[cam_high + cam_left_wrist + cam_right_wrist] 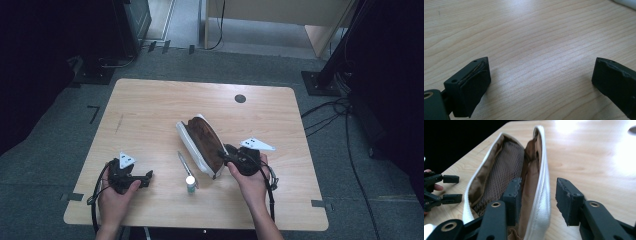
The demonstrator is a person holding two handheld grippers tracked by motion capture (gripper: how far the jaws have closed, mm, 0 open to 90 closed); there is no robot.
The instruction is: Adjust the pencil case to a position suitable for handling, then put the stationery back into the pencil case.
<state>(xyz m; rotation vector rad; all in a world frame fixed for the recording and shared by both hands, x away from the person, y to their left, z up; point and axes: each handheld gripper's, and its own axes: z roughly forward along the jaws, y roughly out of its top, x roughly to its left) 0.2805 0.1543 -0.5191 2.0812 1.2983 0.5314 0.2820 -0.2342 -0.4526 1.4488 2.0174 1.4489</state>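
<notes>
The right gripper point(537, 201) has its jaws apart around one wall of the open pouch point(499, 177), while the left gripper point(540, 82) rests wide open over the table point(529, 37)

Pouch point(499, 180) – near end cut off by bottom edge in right gripper view, inside hidden behind one jaw of right tongs point(537, 200). Small bottle point(190, 184) on counter point(150, 105) – label too small to read. Thin pen-like thing point(183, 161) – kind unclear.
</notes>
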